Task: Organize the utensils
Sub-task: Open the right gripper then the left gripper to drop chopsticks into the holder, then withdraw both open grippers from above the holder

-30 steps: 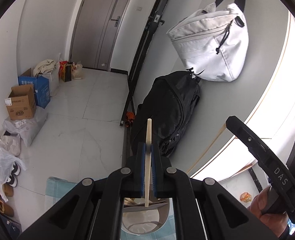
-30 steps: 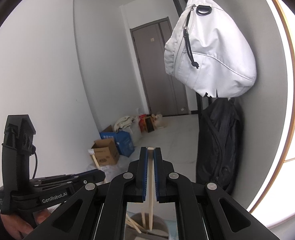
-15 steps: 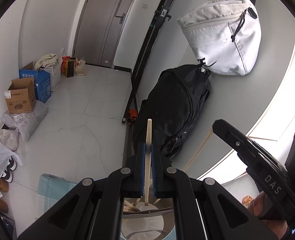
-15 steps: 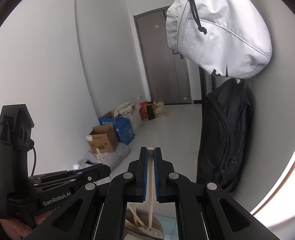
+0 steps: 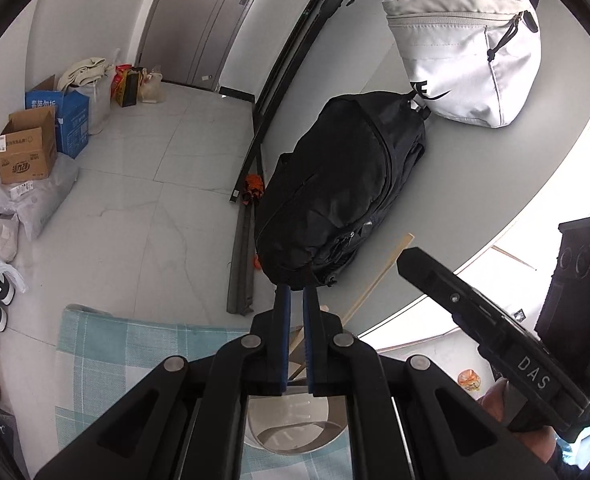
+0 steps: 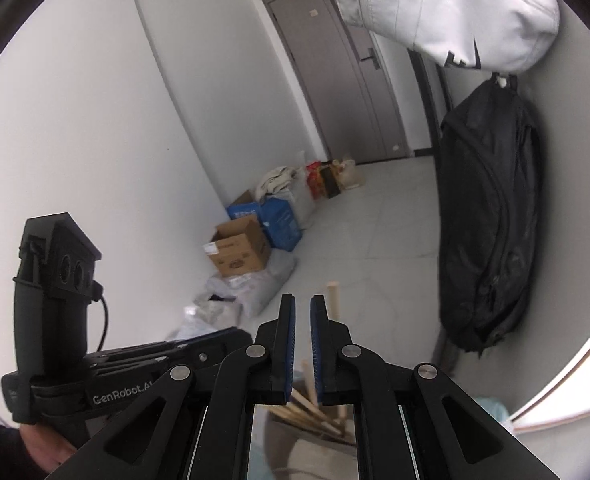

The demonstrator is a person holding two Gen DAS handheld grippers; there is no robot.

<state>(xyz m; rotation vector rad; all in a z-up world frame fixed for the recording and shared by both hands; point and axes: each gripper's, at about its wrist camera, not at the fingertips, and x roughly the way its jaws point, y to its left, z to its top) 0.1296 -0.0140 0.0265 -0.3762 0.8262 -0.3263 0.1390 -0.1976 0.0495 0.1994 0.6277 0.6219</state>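
Observation:
My left gripper [image 5: 296, 294] is open a little and empty, right above a grey utensil cup [image 5: 295, 432]. A wooden chopstick [image 5: 379, 276] leans out of the cup to the right. My right gripper [image 6: 302, 304] is also slightly open and empty above the same cup [image 6: 307, 452]. Several wooden chopsticks [image 6: 307, 404] lie inside the cup, and one chopstick [image 6: 334, 300] stands up just right of my right fingers. The left gripper's body [image 6: 55, 320] shows in the right wrist view; the right gripper's body [image 5: 495, 344] shows in the left wrist view.
The cup stands on a blue checked cloth [image 5: 135, 344]. A black backpack [image 5: 343, 188] and a white bag [image 5: 467, 56] hang on the wall ahead. Cardboard boxes [image 5: 27, 152], bags and shoes line the left side of the tiled floor.
Both grippers have opened slightly and let go of their chopsticks, which have dropped into the cup. Both views have tilted downward toward the cup.

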